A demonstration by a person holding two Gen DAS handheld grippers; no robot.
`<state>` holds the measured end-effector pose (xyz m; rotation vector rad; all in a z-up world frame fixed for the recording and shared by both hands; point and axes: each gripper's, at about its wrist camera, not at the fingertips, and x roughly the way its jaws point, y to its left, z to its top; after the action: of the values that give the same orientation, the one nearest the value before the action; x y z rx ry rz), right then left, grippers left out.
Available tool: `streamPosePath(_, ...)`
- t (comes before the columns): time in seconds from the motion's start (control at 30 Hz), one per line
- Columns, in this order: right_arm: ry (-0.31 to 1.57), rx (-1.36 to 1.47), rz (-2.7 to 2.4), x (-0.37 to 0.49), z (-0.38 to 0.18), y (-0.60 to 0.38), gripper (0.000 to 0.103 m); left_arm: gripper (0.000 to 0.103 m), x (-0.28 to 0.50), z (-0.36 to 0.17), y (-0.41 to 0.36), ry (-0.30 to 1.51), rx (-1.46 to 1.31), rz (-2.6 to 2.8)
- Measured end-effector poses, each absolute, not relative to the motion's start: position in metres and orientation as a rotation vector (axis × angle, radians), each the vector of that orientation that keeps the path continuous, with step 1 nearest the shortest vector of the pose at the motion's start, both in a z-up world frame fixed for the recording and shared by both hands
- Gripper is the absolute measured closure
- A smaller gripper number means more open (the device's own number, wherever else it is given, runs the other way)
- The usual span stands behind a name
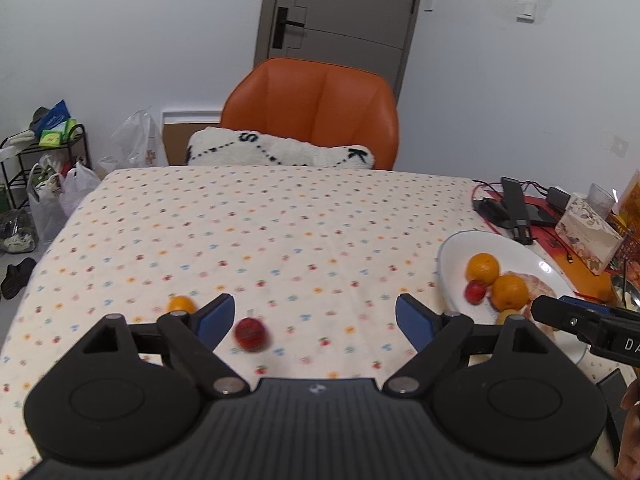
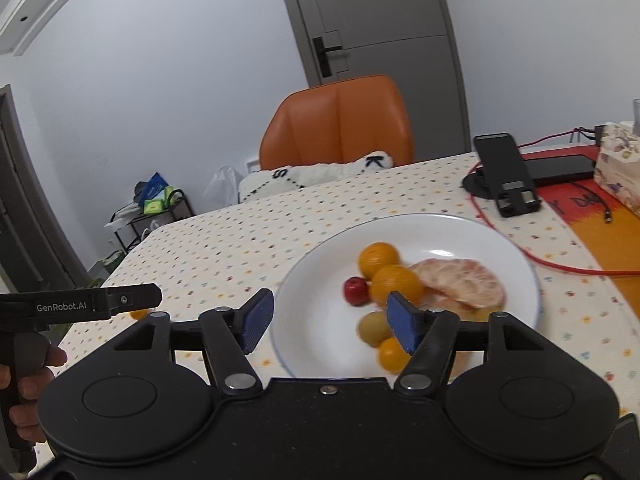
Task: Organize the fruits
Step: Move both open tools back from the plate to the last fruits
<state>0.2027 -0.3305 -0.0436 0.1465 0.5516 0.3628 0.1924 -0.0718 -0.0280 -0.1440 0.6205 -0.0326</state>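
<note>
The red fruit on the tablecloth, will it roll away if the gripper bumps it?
Probably. The red fruit looks round and sits loose on the flat tablecloth, so a nudge could roll it. The open left gripper has a jaw on each side, which may trap it. It looks small, likely light.

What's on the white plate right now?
On the white plate: two oranges, a small red fruit, a peeled citrus piece, a greenish fruit and a small yellow-orange one. The right gripper covers part of the near rim.
</note>
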Motion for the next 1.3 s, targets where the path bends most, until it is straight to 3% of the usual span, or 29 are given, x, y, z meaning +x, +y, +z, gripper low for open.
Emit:
streamPosePath(0.97, 0.581, 0.075, 0.525, 0.210, -0.050, -0.238, 0.041, 0.020, 0.176, -0.043, 0.006, 0.646, -0.204, 0.032)
streamPosePath(1.3, 0.621, 0.028, 0.590, 0.218, -0.055, -0.199, 0.048, 0.043, 0.179, -0.051, 0.031, 0.662, -0.244, 0.035)
